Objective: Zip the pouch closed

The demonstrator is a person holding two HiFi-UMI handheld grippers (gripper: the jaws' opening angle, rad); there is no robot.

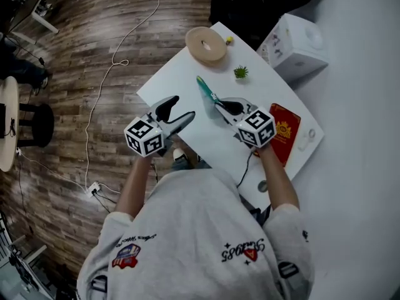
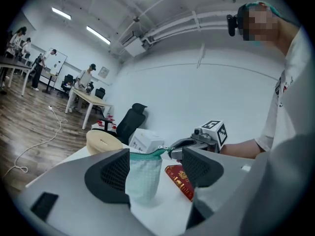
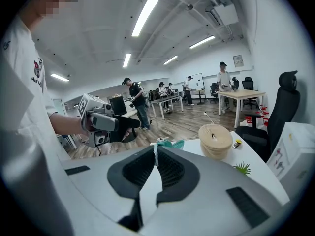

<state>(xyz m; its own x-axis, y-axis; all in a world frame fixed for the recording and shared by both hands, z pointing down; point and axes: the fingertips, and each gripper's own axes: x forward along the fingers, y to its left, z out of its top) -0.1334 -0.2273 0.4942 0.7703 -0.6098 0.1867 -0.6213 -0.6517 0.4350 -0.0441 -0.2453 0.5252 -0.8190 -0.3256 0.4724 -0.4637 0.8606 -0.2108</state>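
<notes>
A teal mesh pouch (image 1: pixel 205 90) hangs above the white table (image 1: pixel 169 89), gripped at its zipper end. My right gripper (image 1: pixel 217 107) is shut on that end; in the right gripper view the pads (image 3: pixel 155 156) are pressed together with a teal scrap (image 3: pixel 170 144) poking out beyond them. In the left gripper view the pouch (image 2: pixel 142 178) dangles from the right gripper (image 2: pixel 173 153), zipper edge running level along the top. My left gripper (image 1: pixel 182 112) is open, just left of the pouch, its jaws (image 2: pixel 152 170) wide apart and not touching the fabric.
On the table stand a round tan spool (image 1: pixel 206 45), a small green plant (image 1: pixel 241 72), a white box (image 1: pixel 292 44) and a red booklet (image 1: pixel 284 133). A black chair (image 1: pixel 250 5) is behind the table. People and desks fill the room's far side.
</notes>
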